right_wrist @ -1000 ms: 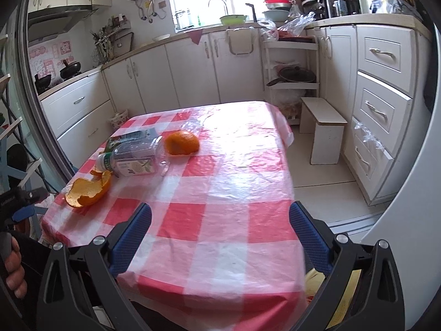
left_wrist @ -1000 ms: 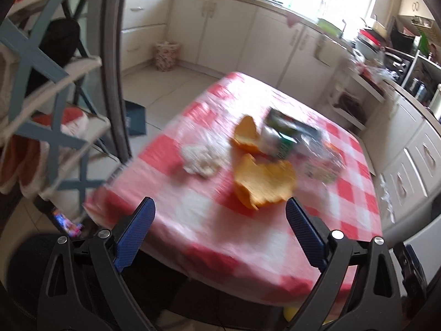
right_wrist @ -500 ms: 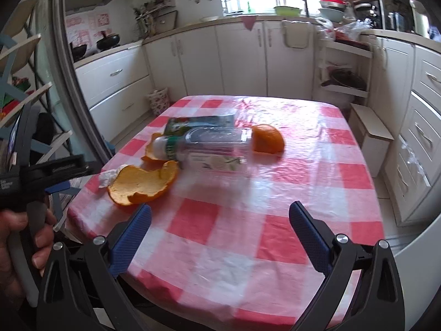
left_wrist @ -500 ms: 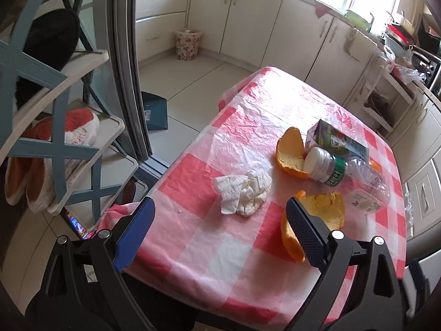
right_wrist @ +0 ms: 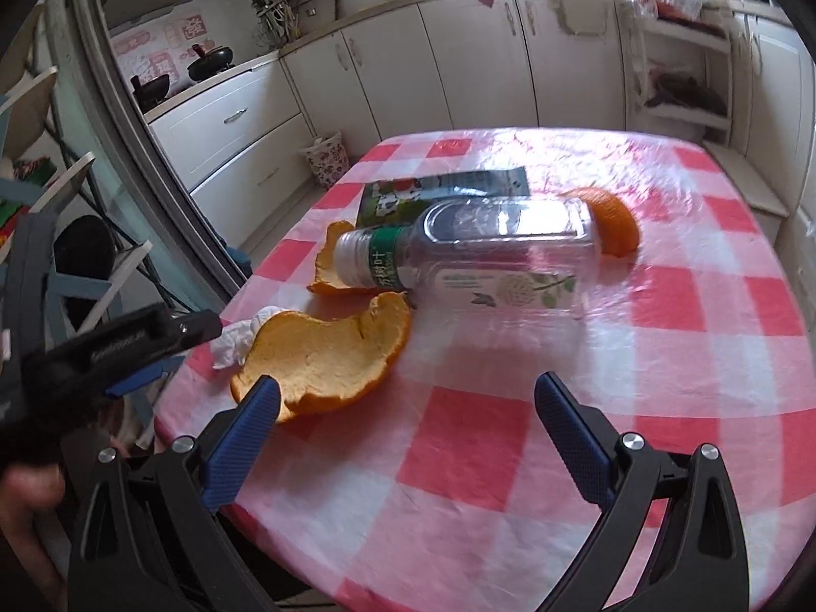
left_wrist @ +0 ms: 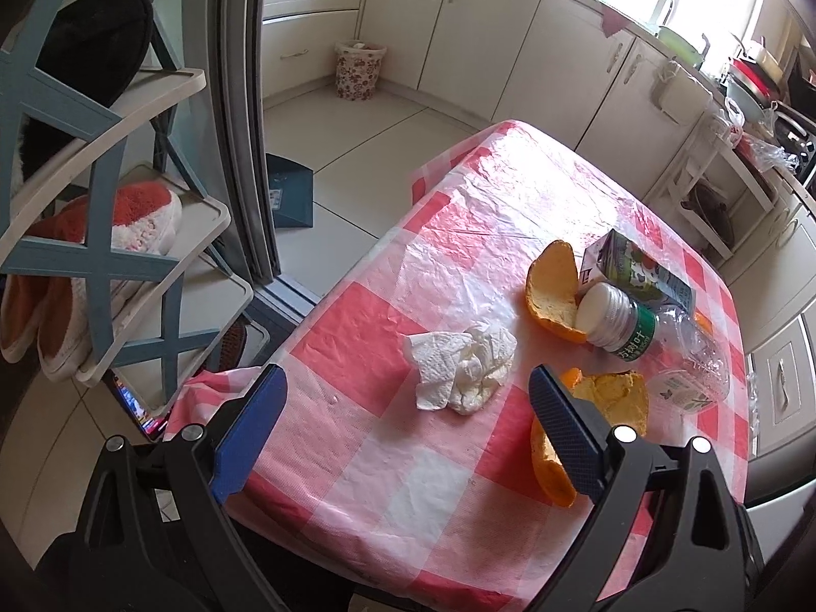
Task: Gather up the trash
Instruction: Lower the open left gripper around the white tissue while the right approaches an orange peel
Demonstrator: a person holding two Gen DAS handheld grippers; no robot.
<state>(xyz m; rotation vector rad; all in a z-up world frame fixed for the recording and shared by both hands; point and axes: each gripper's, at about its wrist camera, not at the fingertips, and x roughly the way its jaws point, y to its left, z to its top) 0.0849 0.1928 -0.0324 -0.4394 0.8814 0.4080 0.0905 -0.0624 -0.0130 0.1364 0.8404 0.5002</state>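
The table [left_wrist: 459,484] carries a checked cloth. A clear bottle [right_wrist: 489,250] lies on its side, partly hiding the carton [right_wrist: 443,188] behind it. The near orange peel [right_wrist: 326,352] is partly covered by the right gripper [right_wrist: 408,408], jaws wide apart, empty. The crumpled tissue [left_wrist: 461,364] lies just ahead of the left gripper [left_wrist: 405,421], also spread, apparently touching nothing.
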